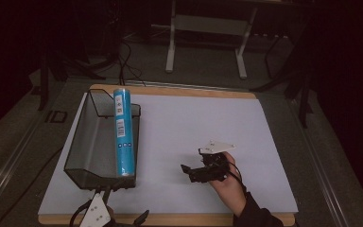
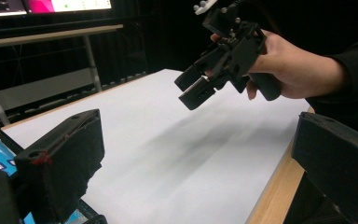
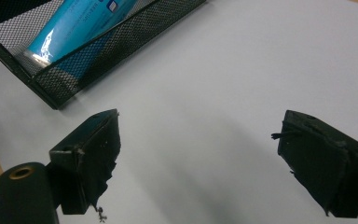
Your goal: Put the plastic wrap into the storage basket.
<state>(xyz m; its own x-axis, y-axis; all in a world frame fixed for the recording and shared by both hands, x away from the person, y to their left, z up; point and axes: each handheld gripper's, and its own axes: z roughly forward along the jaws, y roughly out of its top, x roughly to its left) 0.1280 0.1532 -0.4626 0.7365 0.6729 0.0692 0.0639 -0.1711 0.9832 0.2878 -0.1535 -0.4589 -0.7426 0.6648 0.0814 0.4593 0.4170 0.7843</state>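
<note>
High view, white tabletop [image 1: 194, 127], dark room

Tube [image 1: 123, 134] in mesh basket [image 1: 86, 142], table [image 1: 194, 123] left; right tongs [image 1: 194, 171] R of basket.

The tall blue tube [image 1: 124, 132] lying in the black wire mesh basket [image 1: 82, 142] has white labels with small dark print and barcode-like marks. The print is too small and blurry to read. No other words or numbers can be read.
</note>
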